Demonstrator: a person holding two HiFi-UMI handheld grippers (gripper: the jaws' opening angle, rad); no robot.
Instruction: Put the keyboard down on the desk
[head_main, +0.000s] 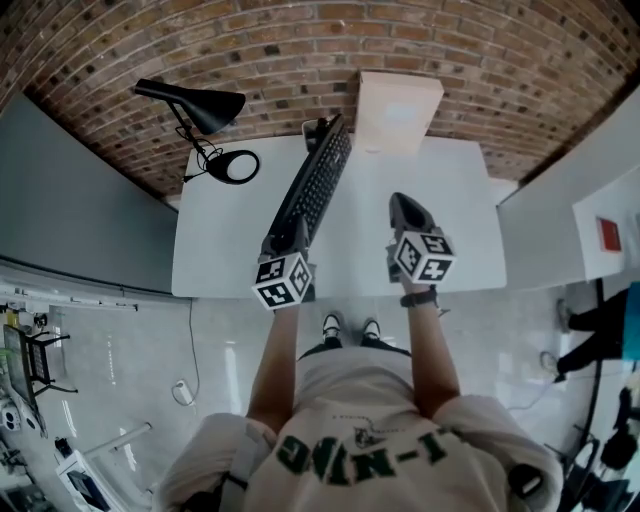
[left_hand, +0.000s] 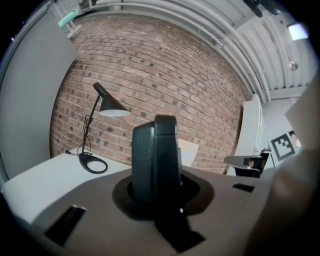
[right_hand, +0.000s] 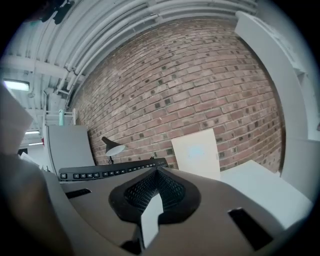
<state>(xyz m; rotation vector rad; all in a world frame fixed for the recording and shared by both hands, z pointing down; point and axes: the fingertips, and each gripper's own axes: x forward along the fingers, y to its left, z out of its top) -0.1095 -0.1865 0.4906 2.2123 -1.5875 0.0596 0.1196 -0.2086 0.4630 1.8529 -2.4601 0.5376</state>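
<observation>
While left gripper (head_main: 290, 233) clamps the near end of the keyboard (head_main: 318, 185) | it stands on edge, length running straight ahead over desk (head_main: 225, 245) | right gripper (head_main: 405, 207) closed, empty, beside it

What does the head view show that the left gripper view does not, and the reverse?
Only the head view: the keys of the long black keyboard and the person's shoes. Only the left gripper view: pale ceiling pipes. Both: that keyboard clamped in the left gripper, the black desk lamp, the white desk, the red brick wall.
</observation>
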